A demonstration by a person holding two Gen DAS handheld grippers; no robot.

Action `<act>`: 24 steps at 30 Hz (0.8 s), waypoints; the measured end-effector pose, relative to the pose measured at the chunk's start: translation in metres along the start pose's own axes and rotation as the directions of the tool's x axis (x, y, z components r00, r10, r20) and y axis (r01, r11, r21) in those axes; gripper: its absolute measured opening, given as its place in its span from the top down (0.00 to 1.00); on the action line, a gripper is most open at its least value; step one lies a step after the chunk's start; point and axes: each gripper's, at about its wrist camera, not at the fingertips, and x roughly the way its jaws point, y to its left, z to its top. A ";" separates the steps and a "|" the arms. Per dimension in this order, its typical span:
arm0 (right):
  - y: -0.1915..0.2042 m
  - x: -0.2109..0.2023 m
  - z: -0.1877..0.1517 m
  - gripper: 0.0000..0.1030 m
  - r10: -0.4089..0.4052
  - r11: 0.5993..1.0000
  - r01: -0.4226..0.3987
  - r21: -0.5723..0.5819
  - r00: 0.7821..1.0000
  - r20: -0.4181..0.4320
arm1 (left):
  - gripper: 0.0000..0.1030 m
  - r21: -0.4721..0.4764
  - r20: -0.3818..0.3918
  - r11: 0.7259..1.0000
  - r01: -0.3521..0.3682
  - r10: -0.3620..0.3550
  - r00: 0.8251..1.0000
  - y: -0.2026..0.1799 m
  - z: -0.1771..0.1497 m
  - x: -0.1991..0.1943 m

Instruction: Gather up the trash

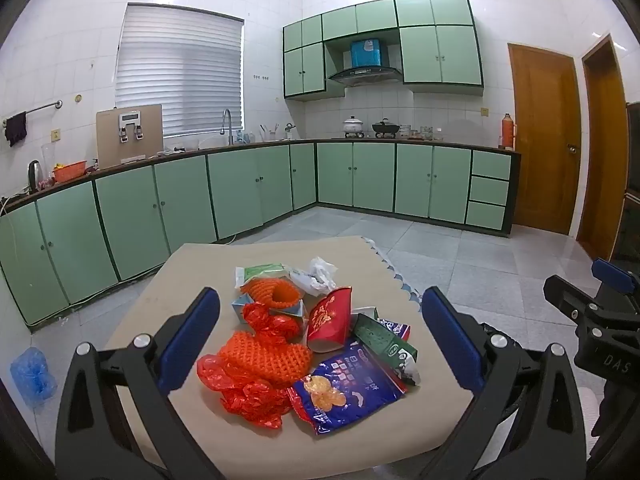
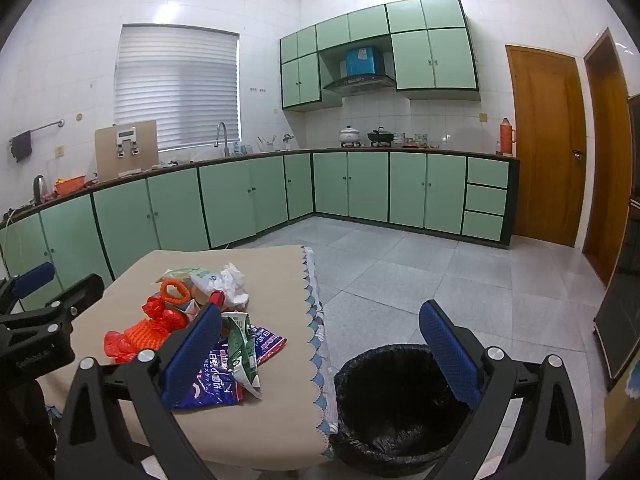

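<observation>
Your left gripper point(image 1: 320, 332): spread wide, empty | right gripper point(image 2: 320, 344): spread wide, empty | trash pile point(image 1: 308, 344): heaped mid-table point(image 1: 192, 264), unobstructed | black-lined bin point(image 2: 392, 404): just beside table's scalloped edge

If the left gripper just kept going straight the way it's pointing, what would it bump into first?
Probably the trash pile on the table: the left gripper tilts slightly down at it, fingers open, so the orange foam net and red plastic bag look nearest. Depth is hard to judge.
</observation>
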 end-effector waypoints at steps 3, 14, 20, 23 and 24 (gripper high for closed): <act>-0.001 0.000 0.000 0.06 0.001 1.000 -0.001 0.002 1.000 -0.001 | 0.05 0.001 0.000 1.000 -0.002 0.002 1.000 -0.001 0.000 0.000; -0.002 0.001 0.000 0.06 0.002 1.000 -0.002 0.004 1.000 -0.002 | 0.05 0.002 -0.001 1.000 -0.001 0.001 1.000 -0.001 0.000 0.000; -0.001 0.003 -0.001 0.06 0.002 1.000 -0.002 0.006 1.000 0.000 | 0.05 0.002 0.000 1.000 -0.002 0.002 1.000 -0.001 0.000 0.000; -0.001 0.003 -0.001 0.06 0.002 1.000 -0.002 0.004 1.000 0.000 | 0.05 0.003 0.000 1.000 -0.002 0.002 1.000 -0.001 0.000 0.000; -0.001 0.003 -0.001 0.06 0.002 1.000 -0.002 0.004 1.000 0.000 | 0.05 0.003 0.000 1.000 -0.002 0.002 1.000 -0.001 0.000 0.000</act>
